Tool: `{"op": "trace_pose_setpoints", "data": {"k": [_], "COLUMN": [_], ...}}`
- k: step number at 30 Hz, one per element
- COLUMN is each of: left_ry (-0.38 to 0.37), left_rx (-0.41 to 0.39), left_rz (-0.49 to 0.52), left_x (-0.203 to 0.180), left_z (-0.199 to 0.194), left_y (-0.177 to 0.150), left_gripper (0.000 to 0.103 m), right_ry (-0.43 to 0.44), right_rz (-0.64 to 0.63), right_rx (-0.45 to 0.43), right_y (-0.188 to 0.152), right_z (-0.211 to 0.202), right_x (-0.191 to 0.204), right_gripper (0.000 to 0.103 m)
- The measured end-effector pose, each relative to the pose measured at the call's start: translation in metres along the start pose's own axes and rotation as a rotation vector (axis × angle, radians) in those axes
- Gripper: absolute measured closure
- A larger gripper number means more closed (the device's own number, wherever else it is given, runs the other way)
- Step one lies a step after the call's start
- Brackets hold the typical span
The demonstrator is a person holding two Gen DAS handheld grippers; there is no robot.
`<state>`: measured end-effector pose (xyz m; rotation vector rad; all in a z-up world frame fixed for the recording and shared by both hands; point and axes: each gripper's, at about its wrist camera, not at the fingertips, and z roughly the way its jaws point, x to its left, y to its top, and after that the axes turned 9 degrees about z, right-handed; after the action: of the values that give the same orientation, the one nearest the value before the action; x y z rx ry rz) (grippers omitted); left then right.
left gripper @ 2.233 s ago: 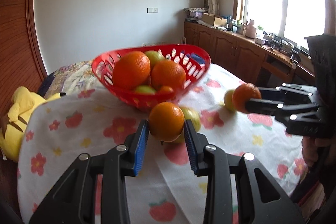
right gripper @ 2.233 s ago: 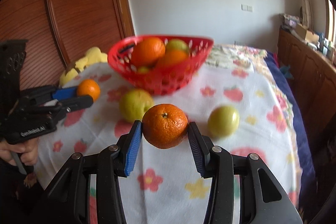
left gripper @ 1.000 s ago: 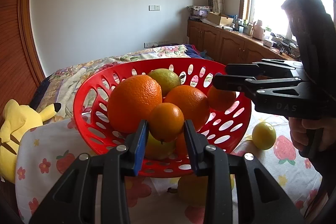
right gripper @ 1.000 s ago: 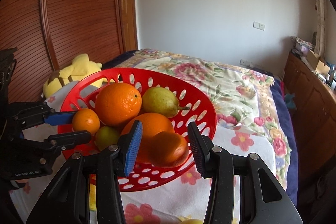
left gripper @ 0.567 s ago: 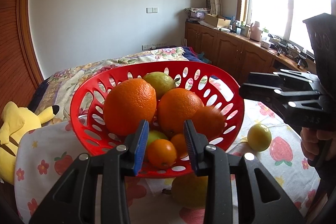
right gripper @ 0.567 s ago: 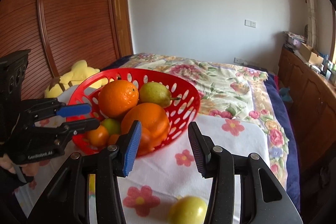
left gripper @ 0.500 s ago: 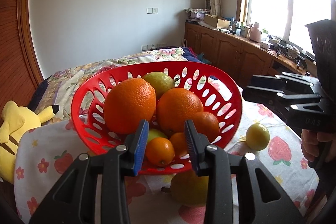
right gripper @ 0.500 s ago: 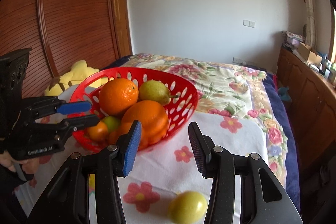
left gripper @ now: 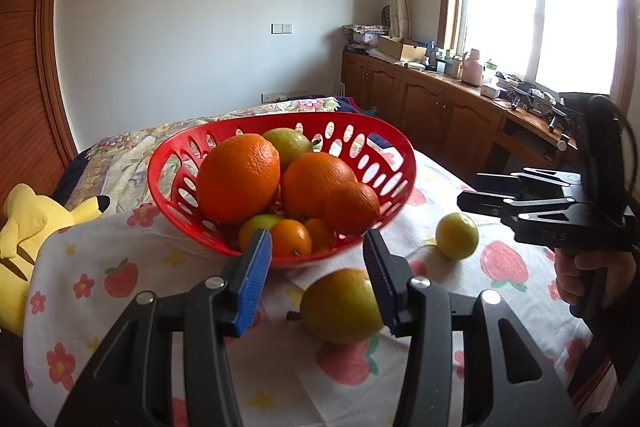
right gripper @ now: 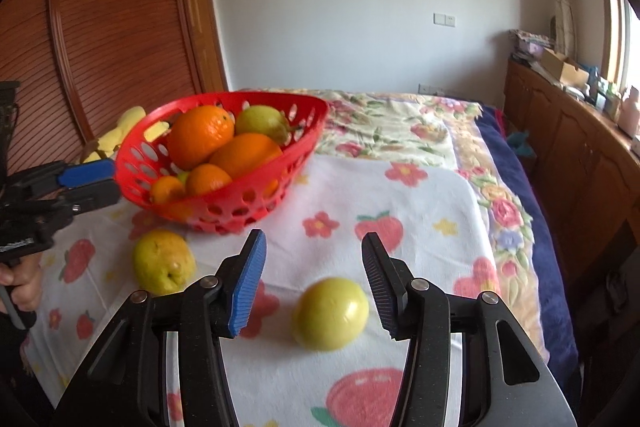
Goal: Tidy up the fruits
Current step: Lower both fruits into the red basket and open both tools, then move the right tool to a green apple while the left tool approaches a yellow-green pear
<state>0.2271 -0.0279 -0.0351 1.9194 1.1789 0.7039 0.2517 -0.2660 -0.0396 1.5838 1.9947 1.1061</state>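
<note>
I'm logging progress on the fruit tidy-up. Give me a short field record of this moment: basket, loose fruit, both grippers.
basket: red basket on the flowered cloth, holding oranges, small tangerines and a green pear
loose fruit: yellow-orange pear and small yellow-green fruit, both on the cloth outside the basket
left gripper: jaws opening, nothing between the pads; the pear lies on the cloth just ahead
right gripper: jaws opening, empty; the small yellow-green fruit lies on the cloth ahead of it
left to do: two fruits not yet in the basket

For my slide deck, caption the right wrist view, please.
Open right gripper lines up on a yellow-green fruit lying on the floral cloth, near the filled red basket.
</note>
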Motion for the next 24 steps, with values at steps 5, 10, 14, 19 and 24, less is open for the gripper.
{"op": "trace_pose_setpoints", "data": {"k": [5, 10, 14, 19, 24], "left_ry": [-0.021, -0.031, -0.029, -0.028, -0.033], "left_rx": [0.021, 0.034, 0.049, 0.063, 0.073], "left_rz": [-0.003, -0.013, -0.009, -0.005, -0.009], "left_x": [-0.006, -0.01, -0.014, -0.016, -0.016], "left_z": [0.002, 0.003, 0.007, 0.012, 0.017], "left_y": [-0.01, -0.018, -0.025, -0.029, -0.032], "left_gripper": [0.047, 0.046, 0.046, 0.045, 0.045], "right_ry": [-0.014, -0.032, -0.04, -0.051, -0.058], "right_rz": [0.008, 0.007, 0.015, 0.018, 0.014], "right_rx": [0.027, 0.06, 0.082, 0.112, 0.13], "right_y": [-0.009, -0.019, -0.024, -0.028, -0.032], "right_z": [0.004, 0.01, 0.014, 0.022, 0.026], "right_x": [-0.002, -0.003, -0.007, -0.009, -0.008], "right_gripper": [0.05, 0.049, 0.049, 0.048, 0.048]}}
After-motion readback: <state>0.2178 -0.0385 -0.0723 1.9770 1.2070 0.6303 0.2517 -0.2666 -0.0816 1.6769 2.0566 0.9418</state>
